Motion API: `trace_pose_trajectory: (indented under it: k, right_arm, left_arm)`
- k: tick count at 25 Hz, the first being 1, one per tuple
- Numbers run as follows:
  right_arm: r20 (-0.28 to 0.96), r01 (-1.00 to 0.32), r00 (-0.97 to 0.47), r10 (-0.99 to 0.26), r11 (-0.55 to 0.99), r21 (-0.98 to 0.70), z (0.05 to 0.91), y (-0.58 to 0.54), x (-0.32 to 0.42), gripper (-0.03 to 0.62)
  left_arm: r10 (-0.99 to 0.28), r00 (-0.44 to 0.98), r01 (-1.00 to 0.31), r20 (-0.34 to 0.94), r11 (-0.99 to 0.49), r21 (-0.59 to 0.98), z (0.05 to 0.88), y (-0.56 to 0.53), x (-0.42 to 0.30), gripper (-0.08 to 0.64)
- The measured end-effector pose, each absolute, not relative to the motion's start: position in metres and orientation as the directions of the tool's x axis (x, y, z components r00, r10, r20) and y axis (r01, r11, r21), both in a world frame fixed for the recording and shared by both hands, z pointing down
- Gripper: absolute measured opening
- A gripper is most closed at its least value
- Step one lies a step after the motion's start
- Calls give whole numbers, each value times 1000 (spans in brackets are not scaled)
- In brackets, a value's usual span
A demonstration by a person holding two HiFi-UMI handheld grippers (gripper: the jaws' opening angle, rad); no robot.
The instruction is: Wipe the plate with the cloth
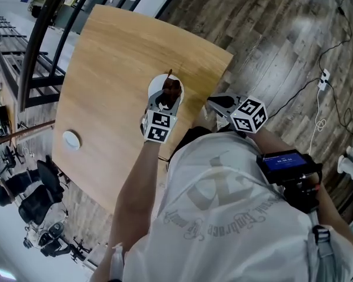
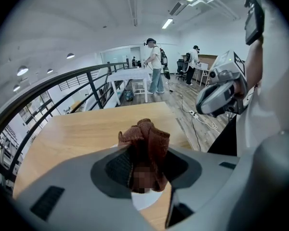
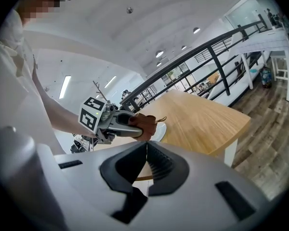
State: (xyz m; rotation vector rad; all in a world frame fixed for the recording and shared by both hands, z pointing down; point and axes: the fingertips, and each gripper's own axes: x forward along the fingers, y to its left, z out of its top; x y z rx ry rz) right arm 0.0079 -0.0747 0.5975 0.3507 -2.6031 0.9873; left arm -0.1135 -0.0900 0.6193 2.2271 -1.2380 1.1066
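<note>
A white plate lies on the wooden table, near its right edge. My left gripper is over the plate, shut on a bunched reddish-brown cloth. In the left gripper view the cloth stands up between the jaws and a bit of the plate shows beneath. My right gripper hangs off the table's edge by the person's body, jaws shut with nothing in them. From the right gripper view I see the left gripper, the cloth and the plate.
A small white disc lies near the table's left edge. Beyond the table's far side runs a dark railing. Cables trail on the wood floor to the right. People stand far off by other tables.
</note>
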Motion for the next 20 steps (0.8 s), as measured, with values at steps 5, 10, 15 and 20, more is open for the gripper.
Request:
trace_pose_trajectory:
  k: [5,10,15,20]
  right_arm:
    - [379,-292,-923,-63,755,-587,589,-77,-12,14]
    - [370,-260,-928,-34,772,-581,585,-73,-21,14]
    - [377,-270,-925,-34,758,-594,589,-69,-18,14]
    - [404,-322,-912,-68,729,-603,601,-71,-3,14]
  left_arm:
    - [-537,277,-835,797,-545,-77,611,-55,-126,169]
    - [-510,254,-814,822,-572,-104,611,-31,-128,169]
    - [-505,244,-806,828,-580,-116,616,-46,-133,169]
    - [-497,244,-755,833,-636,-158,620,-83,-129,169]
